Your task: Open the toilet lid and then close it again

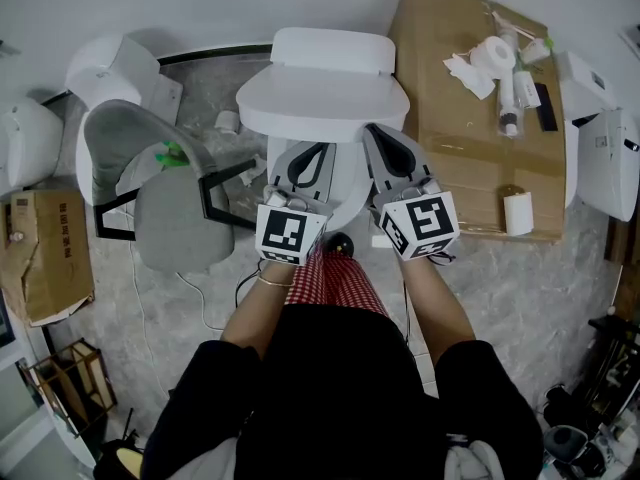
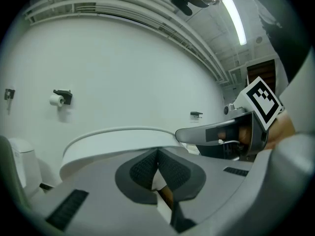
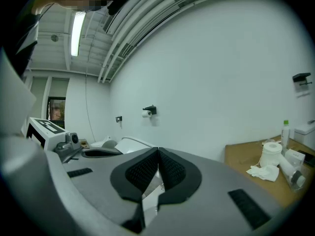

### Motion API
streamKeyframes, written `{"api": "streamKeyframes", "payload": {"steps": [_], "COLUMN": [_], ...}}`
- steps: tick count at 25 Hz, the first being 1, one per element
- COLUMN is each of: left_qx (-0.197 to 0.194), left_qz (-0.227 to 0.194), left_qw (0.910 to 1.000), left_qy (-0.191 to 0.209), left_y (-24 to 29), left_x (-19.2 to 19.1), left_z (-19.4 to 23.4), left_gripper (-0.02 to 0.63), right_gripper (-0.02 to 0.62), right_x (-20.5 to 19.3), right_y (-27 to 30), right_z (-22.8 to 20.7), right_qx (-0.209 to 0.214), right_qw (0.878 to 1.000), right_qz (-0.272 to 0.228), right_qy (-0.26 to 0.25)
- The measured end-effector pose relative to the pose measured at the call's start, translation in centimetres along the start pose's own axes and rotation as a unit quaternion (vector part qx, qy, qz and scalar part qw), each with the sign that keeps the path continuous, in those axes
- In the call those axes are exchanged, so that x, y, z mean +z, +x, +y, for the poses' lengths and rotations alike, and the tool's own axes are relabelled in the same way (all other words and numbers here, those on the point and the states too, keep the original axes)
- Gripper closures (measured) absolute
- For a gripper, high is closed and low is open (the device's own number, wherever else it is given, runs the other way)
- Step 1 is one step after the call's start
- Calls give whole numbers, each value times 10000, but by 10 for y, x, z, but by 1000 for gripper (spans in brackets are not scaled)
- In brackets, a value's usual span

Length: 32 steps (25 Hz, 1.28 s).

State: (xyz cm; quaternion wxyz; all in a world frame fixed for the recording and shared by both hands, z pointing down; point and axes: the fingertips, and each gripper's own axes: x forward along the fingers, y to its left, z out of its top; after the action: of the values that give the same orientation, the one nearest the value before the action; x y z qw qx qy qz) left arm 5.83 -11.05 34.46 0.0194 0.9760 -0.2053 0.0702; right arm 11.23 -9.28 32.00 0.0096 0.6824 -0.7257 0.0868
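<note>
— Where is the toilet lid [image 1: 322,98]?

— On the toilet [image 1: 345,193], hinged in front of the tank [image 1: 333,48]. Seen from the head view it spreads wider than the bowl beneath it, so it looks lifted off the rim and tilted, not lying flat.

— And the two tools?

— Both reach in from the front of the toilet, side by side. The left claw [image 2: 157,152] points at the lid's front edge. In its own view the lid's white rim curves just above and beyond the tips.

— Is it gripping anything?

— No. Its ridged pads [image 2: 142,168] meet at the tips, pressed together with nothing between them. Only a sliver of gap shows lower down.

— The right one?

— The right claw [image 3: 158,151] is the same: narrow, tips together, empty. From the head view its tip sits at the underside of the lid's front edge, towards the right of the toilet. Whether either claw actually touches the lid I cannot tell.

— What stands round the toilet?

— Left of it, a grey chair [image 1: 170,208], and further left a cardboard box [image 1: 45,258]. Right of it, a cardboard sheet [image 1: 450,88] on the floor. The sheet carries a paper roll [image 1: 492,54], crumpled tissue [image 1: 468,73] and a bottle [image 1: 509,96]. On the wall behind the toilet hangs a paper holder [image 2: 61,98] with a roll.
</note>
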Motion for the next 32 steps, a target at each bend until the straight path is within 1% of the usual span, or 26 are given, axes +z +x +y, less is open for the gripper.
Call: {"api": "streamKeyframes", "payload": {"steps": [7, 23, 32], "left_qx": [-92, -312, -281], "left_qz": [-49, -346, -274], "left_qw": [9999, 9988, 9990], "left_qy": [65, 157, 216], "left_y": [12, 50, 70], "left_x": [14, 52, 60], "left_z": [8, 29, 48], "left_gripper": [603, 603, 603], "right_gripper": [575, 575, 575], "right_x": [14, 52, 72], "right_y": [11, 43, 65], "right_z": [-10, -42, -59], "right_qx": [-68, -324, -388], "right_qw": [10000, 9991, 9986], "right_qz": [-21, -245, -342], "right_qy": [-18, -76, -140]}}
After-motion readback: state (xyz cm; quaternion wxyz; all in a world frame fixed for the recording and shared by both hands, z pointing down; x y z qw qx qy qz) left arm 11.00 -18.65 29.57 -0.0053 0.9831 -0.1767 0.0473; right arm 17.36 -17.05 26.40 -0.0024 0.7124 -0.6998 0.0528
